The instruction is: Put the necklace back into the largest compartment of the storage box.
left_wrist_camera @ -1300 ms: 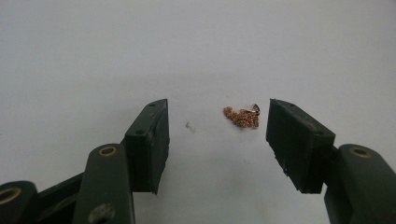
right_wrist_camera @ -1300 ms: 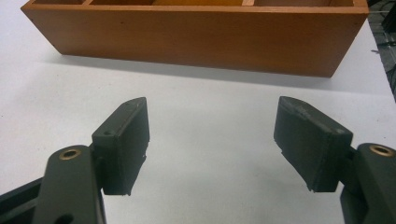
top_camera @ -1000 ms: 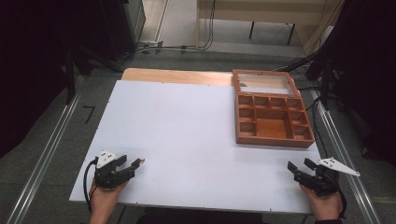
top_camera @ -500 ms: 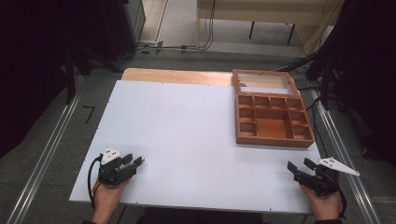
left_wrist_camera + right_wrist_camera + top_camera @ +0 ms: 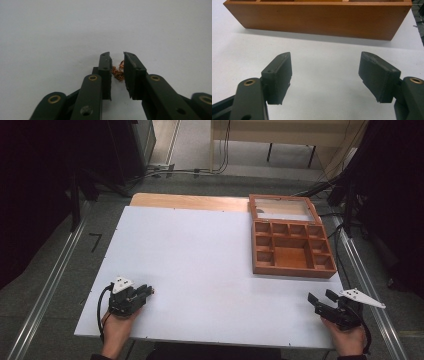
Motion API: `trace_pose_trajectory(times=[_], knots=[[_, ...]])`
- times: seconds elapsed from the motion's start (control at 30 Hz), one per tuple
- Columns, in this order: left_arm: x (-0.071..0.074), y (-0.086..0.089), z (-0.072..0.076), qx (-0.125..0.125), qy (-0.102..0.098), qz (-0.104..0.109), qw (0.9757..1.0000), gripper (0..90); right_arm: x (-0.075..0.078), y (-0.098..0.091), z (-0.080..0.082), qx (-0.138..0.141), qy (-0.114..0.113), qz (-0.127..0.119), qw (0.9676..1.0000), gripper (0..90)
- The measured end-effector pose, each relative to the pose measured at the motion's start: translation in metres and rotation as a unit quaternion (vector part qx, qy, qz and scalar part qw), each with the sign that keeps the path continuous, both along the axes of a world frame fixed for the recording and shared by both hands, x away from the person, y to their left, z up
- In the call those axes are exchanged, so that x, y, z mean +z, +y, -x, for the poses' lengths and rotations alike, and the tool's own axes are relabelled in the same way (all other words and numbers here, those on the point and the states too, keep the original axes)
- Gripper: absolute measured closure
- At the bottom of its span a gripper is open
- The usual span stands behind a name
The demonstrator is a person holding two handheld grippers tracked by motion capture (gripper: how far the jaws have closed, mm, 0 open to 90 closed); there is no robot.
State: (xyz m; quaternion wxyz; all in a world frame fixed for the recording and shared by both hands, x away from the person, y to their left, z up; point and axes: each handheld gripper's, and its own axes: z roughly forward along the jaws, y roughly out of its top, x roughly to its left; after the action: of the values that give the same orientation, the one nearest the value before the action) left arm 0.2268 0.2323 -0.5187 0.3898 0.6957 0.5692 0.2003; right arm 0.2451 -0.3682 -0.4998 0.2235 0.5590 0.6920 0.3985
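**Left gripper around a small copper tangle; right gripper waiting open**

The left gripper (image 5: 117, 65) stood at 7 o'clock on the white table (image 5: 200, 250), its jaws nearly together around a small copper tangle (image 5: 118, 72). Probably the narrow gap was for pinching such a fine thing. I could not tell if the pads really pressed it or if it lay loose between them. What the tangle was, chain or wire, was too small to make out.

The right gripper (image 5: 329, 77) was at 5 o'clock, jaws wide apart and holding nothing, facing the wooden box (image 5: 291, 245) at 2 o'clock. Perhaps the box was the place for the tangle. Its compartments looked empty from above.
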Motion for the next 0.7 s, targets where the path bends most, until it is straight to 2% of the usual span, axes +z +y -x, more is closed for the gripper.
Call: trace_pose_trajectory(times=[0.13,0.27,0.7], knots=[[0.001,-0.004,0.001,-0.007,0.002,-0.009,0.9999,84.7,0.0,0.0,0.0,0.0,0.0,0.0,1.0,25.0],[0.002,-0.003,0.002,-0.007,0.001,-0.003,1.0,86.5,0.0,0.0,0.0,0.0,0.0,-0.001,1.0,25.0],[0.015,-0.009,0.007,-0.018,-0.018,0.016,0.9995,86.7,0.0,-0.001,0.0,-0.001,0.0,-0.001,1.0,25.0]])
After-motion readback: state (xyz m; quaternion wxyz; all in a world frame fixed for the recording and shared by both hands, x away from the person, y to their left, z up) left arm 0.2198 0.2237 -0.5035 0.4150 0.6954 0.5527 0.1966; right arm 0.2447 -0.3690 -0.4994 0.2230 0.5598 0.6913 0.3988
